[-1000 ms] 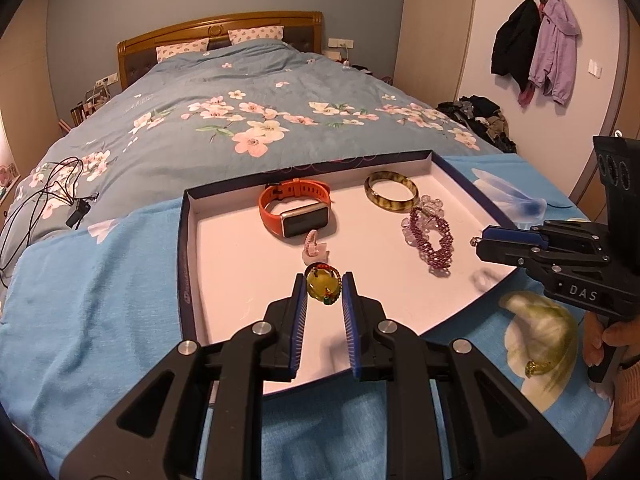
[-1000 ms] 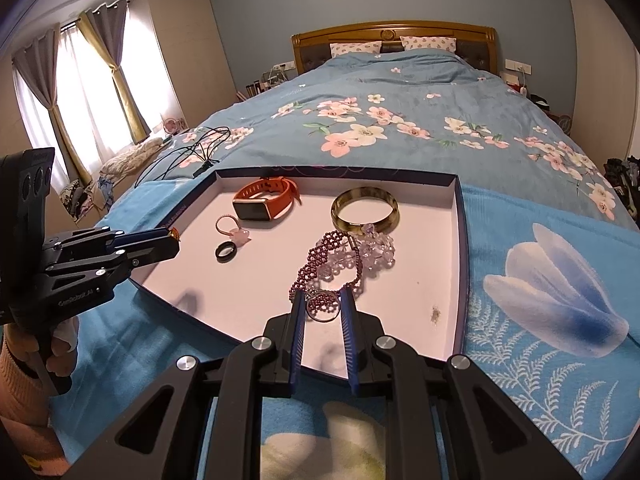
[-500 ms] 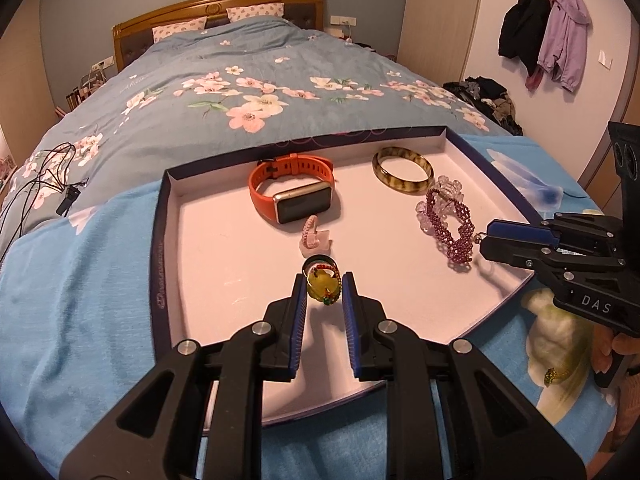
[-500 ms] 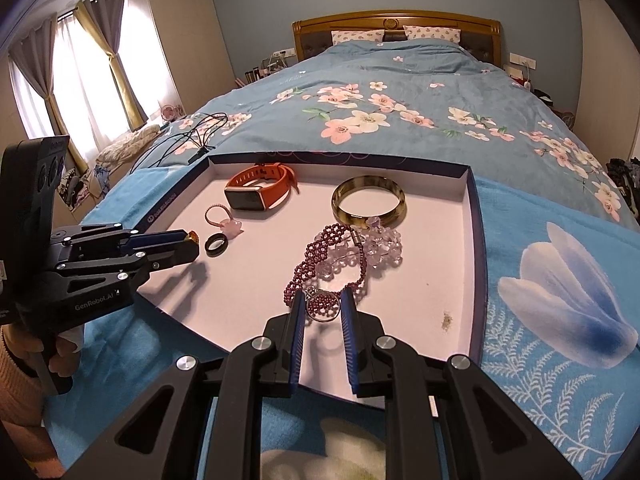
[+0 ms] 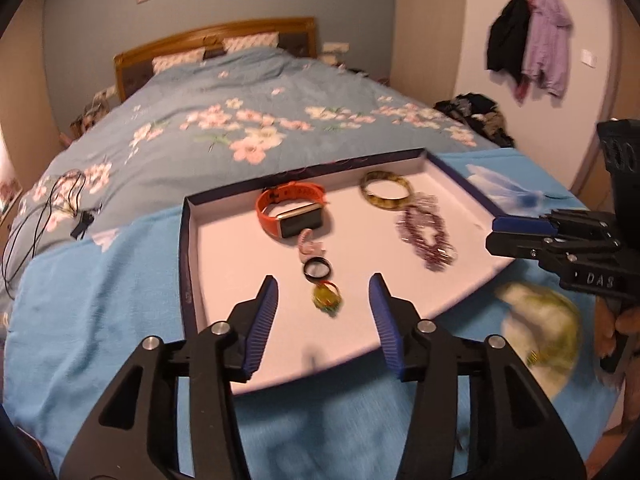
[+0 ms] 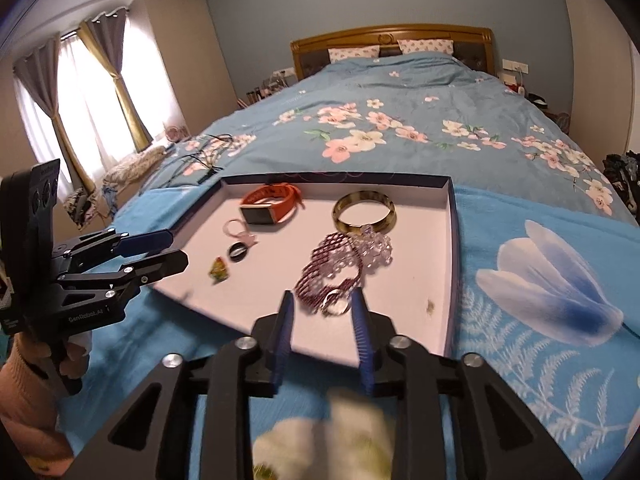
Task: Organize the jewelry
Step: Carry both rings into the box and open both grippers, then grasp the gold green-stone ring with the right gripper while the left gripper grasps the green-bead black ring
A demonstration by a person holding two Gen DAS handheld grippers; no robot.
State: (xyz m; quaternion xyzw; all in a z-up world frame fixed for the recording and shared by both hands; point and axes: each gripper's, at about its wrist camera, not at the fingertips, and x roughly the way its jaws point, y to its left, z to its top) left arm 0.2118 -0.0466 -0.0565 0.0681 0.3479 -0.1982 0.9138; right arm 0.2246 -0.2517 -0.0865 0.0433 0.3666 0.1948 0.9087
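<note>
Now, by label:
Left gripper [image 5: 323, 299]: jaws have just been opening and stand wide; the yellow-green ring [image 5: 327, 299] lies loose on the tray floor between the pads, touching neither.
Right gripper [image 6: 323, 307]: jaws have just been opening, narrower than the left; the silver ring [image 6: 335, 302] and the end of the purple bead bracelet [image 6: 325, 265] lie between the pads, free of them.
Key relation: each piece lies straight ahead of its own gripper, near the tray's front edge; the bracelet's long axis runs away from the right gripper toward the bangle [image 6: 365, 211].
Tray [image 5: 188, 240]: shallow, dark rim, pale matte floor, on blue cloth.
Other pieces: orange watch [image 5: 291, 213], rubbery strap; black ring [image 5: 317, 269], smooth; pink ring [image 5: 308, 245], small.
Textures: beads knobbly and limp; bangle hard, glossy, mottled.
</note>
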